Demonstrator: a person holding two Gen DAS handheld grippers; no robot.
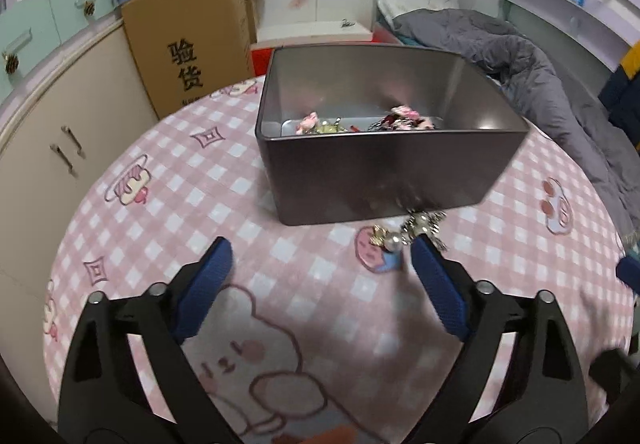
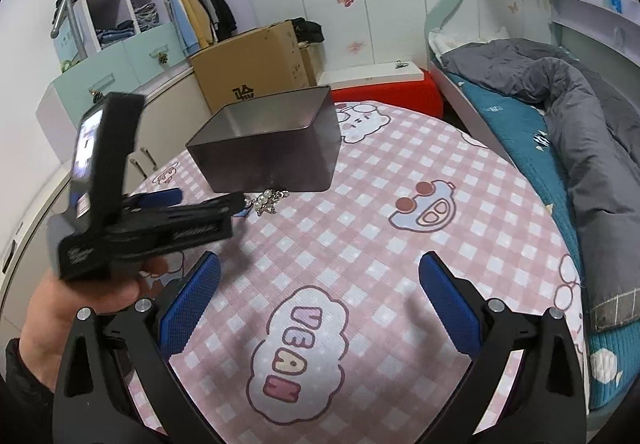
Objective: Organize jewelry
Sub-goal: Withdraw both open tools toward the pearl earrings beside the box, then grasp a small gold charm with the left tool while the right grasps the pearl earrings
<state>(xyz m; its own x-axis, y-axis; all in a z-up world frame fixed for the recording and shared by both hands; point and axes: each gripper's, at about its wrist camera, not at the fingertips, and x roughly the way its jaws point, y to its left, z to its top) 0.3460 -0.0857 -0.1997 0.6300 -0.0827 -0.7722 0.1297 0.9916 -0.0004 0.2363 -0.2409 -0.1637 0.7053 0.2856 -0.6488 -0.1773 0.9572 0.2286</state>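
A grey metal tin [image 1: 380, 172] stands on the pink checked tablecloth [image 1: 208, 180], with several pink and metallic jewelry pieces [image 1: 400, 118] on its bottom. A pearl and silver jewelry piece [image 1: 404, 232] lies on the cloth against the tin's front wall. My left gripper [image 1: 322, 248] is open and points down at the cloth; its right fingertip [image 1: 420, 248] is right beside that piece, and nothing is between the pads. In the right wrist view the same piece [image 2: 268, 200] lies at the tip of the left gripper [image 2: 206, 198], which a hand [image 2: 80, 308] holds. My right gripper [image 2: 320, 264] hangs open and empty above the cloth, nearer than the tin [image 2: 272, 156].
A cardboard box [image 1: 188, 44] and a cream cabinet [image 1: 60, 148] stand past the table's left edge. A bed with a grey duvet [image 1: 520, 56] runs along the right. A red stool [image 2: 388, 92] sits behind the table.
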